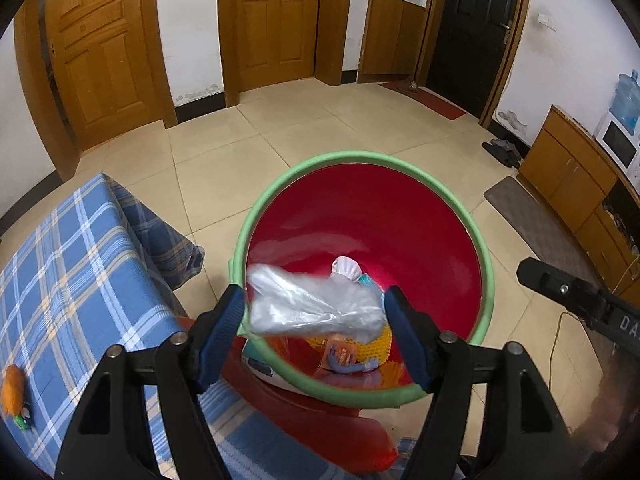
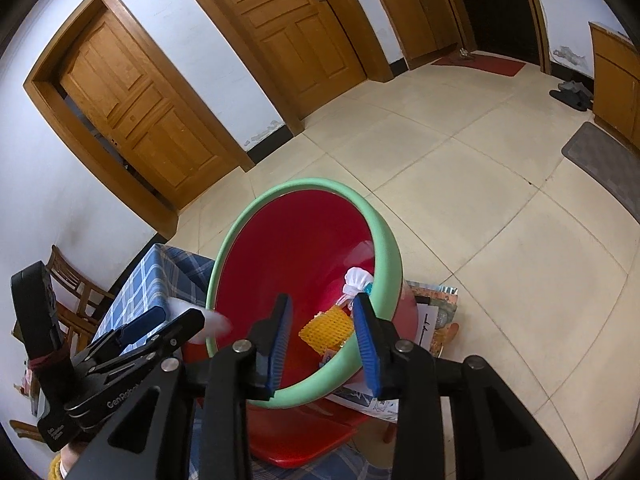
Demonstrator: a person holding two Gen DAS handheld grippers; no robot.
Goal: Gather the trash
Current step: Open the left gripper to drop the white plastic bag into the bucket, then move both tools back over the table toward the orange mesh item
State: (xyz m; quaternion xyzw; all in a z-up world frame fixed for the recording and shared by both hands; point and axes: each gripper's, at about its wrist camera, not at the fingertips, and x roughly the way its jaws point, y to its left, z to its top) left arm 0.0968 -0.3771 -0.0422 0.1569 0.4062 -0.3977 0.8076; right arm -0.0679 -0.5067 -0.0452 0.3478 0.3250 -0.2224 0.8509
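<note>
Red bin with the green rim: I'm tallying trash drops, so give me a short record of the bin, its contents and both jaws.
bin: red plastic bin with green rim, on a red plastic seat
inside: yellow foam net, white crumpled wad, other scraps
incoming: clear plastic bag, blurred, over the bin's mouth
left gripper: jaws apart, bag between them, apparently loose
right gripper: jaws apart, empty, above the near rim
beside: blue checked cloth
</note>
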